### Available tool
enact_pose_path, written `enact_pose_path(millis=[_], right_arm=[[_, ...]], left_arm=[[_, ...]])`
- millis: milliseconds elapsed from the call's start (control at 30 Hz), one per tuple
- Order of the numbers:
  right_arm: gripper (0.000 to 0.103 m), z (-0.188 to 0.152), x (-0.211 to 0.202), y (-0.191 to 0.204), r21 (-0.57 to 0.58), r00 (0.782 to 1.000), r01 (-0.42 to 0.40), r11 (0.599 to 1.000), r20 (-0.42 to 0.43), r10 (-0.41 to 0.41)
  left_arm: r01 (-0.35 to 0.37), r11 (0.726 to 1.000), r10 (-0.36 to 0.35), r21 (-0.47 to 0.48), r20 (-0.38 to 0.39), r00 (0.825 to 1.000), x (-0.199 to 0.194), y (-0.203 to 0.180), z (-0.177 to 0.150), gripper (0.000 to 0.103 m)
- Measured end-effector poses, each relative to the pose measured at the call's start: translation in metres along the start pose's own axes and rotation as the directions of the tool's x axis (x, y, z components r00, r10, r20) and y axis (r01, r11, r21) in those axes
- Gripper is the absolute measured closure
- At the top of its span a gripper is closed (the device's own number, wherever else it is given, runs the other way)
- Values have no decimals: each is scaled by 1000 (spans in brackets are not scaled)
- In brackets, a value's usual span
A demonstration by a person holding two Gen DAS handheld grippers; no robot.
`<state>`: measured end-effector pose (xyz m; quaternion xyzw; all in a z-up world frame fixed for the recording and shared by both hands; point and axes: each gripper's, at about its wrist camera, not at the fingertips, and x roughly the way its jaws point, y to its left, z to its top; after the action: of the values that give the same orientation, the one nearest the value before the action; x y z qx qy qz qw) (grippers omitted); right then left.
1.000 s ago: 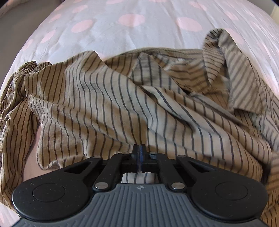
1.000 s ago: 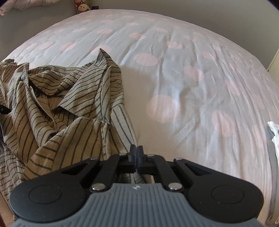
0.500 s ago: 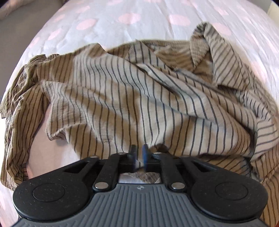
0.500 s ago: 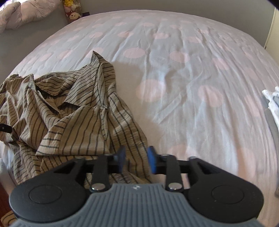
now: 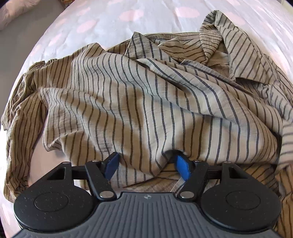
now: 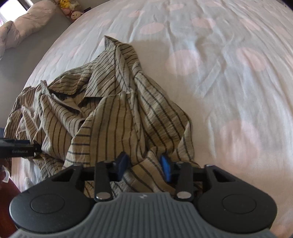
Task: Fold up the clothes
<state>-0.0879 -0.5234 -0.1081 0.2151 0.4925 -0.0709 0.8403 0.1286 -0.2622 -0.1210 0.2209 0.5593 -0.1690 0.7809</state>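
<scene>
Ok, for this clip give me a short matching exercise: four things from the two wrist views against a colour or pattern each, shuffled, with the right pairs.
Things:
1. shirt
2. bed sheet
3. left gripper pads
4. soft toys

Colour or pattern:
A. blue
B. yellow and pink, at the far edge by the pillow
C. tan with dark stripes
D. pale with pink spots

Pairs: 1-C, 2-D, 3-A, 4-B
</scene>
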Motion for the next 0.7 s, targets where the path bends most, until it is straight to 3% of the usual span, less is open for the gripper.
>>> enact_pose_path(millis=[33, 100, 200, 400, 700], right_arm=[[90, -1, -2, 3, -27, 1000, 11, 1000, 6, -11], [95, -1, -8, 7, -61, 999, 30, 998, 26, -28], [96, 0, -19, 11, -117, 996, 79, 990, 38, -75], [98, 1, -44, 10, -243, 978, 209, 947, 53, -202], [98, -8, -77, -14, -257, 964, 265, 929, 45, -262]], left_arm=[[11, 1000, -11, -16, -2, 1000, 2, 1, 1, 52], [35, 998, -36, -42, -5, 999, 5, 5, 1, 82], [62, 997, -63, -52, -9, 998, 6, 8, 1, 100], [66, 997, -65, 42, -35, 997, -10, 7, -10, 103], [141, 982, -136, 127, -44, 990, -47, 6, -31, 103]])
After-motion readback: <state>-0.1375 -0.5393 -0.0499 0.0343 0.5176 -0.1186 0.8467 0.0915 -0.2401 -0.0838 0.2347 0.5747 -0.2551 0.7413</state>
